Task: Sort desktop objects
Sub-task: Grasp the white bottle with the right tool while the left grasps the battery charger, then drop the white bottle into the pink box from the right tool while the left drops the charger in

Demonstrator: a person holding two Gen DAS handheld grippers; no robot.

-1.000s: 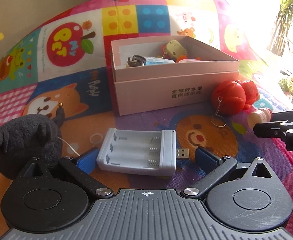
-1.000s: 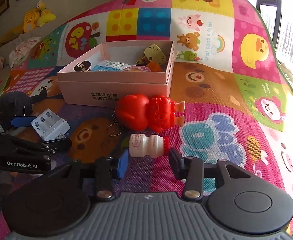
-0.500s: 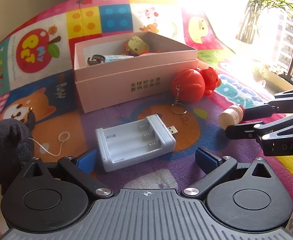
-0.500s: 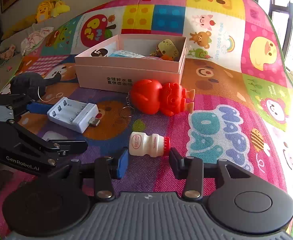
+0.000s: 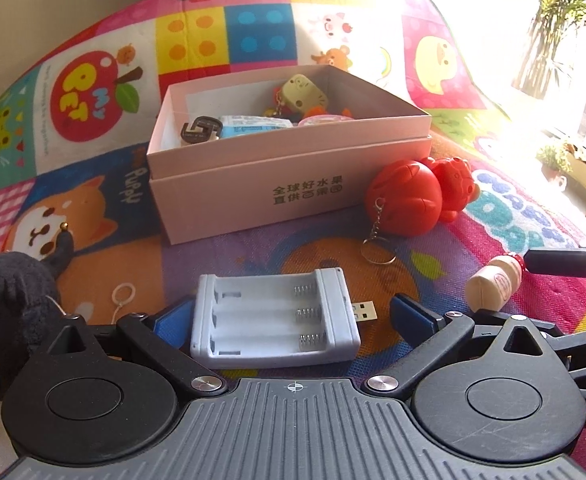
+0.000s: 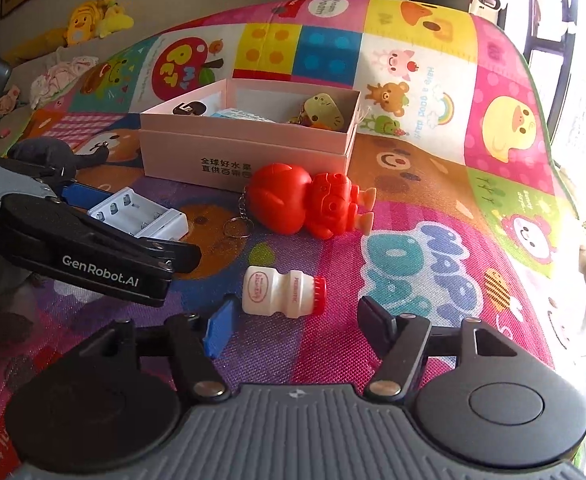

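Note:
A white battery charger with a USB plug lies on the play mat between the open fingers of my left gripper; it also shows in the right wrist view. A small yogurt bottle with a red cap lies on its side just ahead of my open right gripper, between the fingertips; it shows in the left wrist view too. A red toy keychain lies by the pink box, which holds several small items.
A black plush toy sits at the left beside my left gripper. The colourful play mat covers the floor. Yellow plush toys sit far back left. A bright window and plants are on the right.
My left gripper has closed in around the charger, which now lies between its fingers. My right gripper has opened wider and sits a little farther back from the bottle.

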